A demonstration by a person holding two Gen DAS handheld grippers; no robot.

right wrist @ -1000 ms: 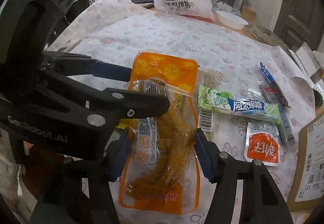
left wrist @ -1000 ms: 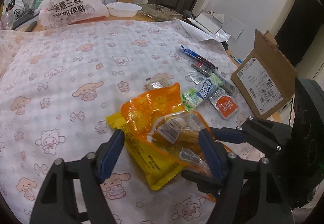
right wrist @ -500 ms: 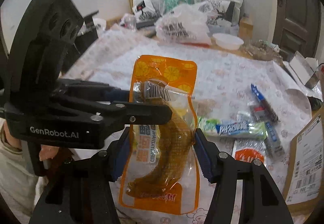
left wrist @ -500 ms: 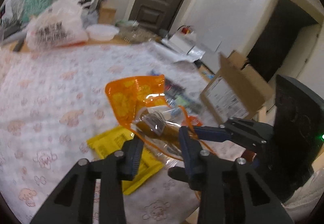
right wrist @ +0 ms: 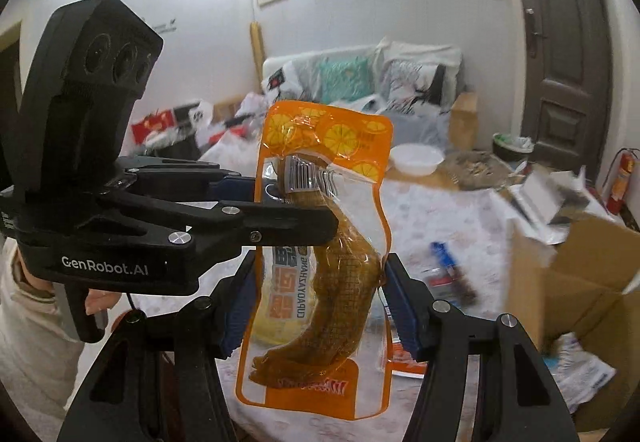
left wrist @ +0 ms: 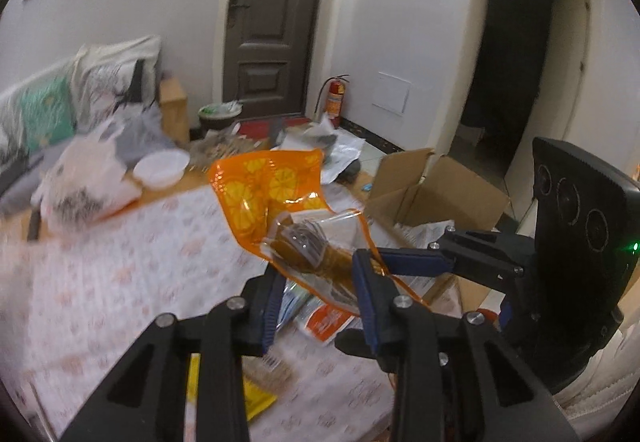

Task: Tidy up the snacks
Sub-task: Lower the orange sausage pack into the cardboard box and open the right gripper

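Holding the orange snack packet (right wrist: 320,266) above the table (left wrist: 120,282), I have both grippers clamped on it: the left gripper (left wrist: 316,298) pinches its upper part, the right gripper (right wrist: 316,302) its middle.

Orange snack pouch (right wrist: 320,242): a flat, glossy packet with orange-slice prints across its top band, a clear window showing a long, curved, brown netted snack, a white barcode label near the upper part, and printed lettering along one side. It is off the tabletop (left wrist: 132,254), roughly upright in the right wrist view and tilted, its top edge curling, in the left wrist view. The left tool (right wrist: 296,218) crosses its middle from the side, pinching it; the right tool (right wrist: 316,306) flanks its lower half, the pads at both edges.

Other snack packets lie blurred on the tabletop below: a yellow packet (left wrist: 256,398) and a white-and-red sachet (left wrist: 324,322).
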